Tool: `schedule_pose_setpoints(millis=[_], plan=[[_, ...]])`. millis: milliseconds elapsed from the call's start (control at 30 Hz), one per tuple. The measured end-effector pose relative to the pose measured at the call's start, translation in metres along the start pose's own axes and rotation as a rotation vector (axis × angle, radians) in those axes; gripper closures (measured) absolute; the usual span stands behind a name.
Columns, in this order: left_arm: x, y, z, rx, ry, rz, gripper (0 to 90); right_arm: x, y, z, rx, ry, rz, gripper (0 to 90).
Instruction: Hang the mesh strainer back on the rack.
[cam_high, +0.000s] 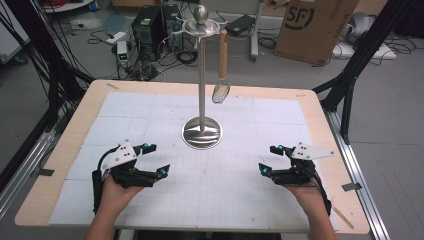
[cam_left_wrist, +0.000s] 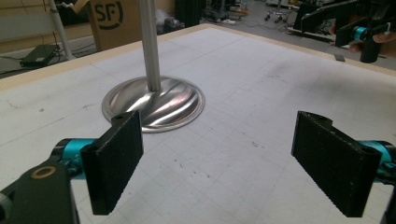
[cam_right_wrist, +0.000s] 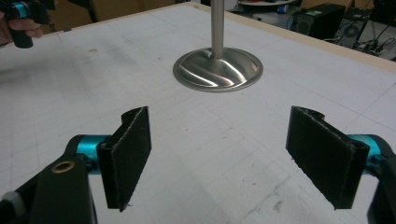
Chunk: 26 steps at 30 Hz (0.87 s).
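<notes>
A tall steel stand (cam_high: 201, 75) with a round base (cam_high: 201, 133) rises from the middle of the white gridded mat (cam_high: 150, 115). From its top ring hangs a small strainer (cam_high: 221, 92) with a wooden handle (cam_high: 223, 55). My left gripper (cam_high: 156, 159) rests low at the front left, open and holding nothing. At the front right, my right gripper (cam_high: 268, 159) is open too, with nothing between its jaws. The stand's base (cam_left_wrist: 154, 102) lies ahead of my left gripper (cam_left_wrist: 219, 163), and the same base (cam_right_wrist: 218, 69) lies ahead of my right gripper (cam_right_wrist: 229, 156).
The wooden table (cam_high: 70, 135) edges the mat on all sides. Beyond the table's far edge, the floor carries a cardboard box (cam_high: 315, 27), computer cases (cam_high: 150, 30) and cables. Black frame legs (cam_high: 350, 85) stand at both sides.
</notes>
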<state>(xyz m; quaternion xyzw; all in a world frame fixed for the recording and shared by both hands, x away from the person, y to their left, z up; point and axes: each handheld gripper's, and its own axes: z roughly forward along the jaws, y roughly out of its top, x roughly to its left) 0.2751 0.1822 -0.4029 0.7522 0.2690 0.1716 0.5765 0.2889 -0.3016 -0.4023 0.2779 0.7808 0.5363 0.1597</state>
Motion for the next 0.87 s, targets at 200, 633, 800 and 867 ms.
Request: schedule_pose_setpoints(millis=[200,633,800,867], plan=[[0.0,0.0005,-0.0024,-0.009,0.004,-0.001,17.2,0.0021,-0.0005,0.0008,0.008,0.004,-0.001,21.9],[-0.0004,-0.0028,-0.0002,0.008,0.009,-0.005,17.2,0.0009,-0.0009,0.0077,0.022,0.015,0.002,21.9],[-0.0007,-0.0034,0.0009,0.015,0.007,-0.002,17.2,0.0011,-0.0012,0.009,0.028,0.019,-0.003,21.9],[-0.0003,-0.0035,0.0016,0.013,0.004,-0.003,17.2,0.0016,-0.0011,0.0086,0.026,0.02,-0.004,21.9]])
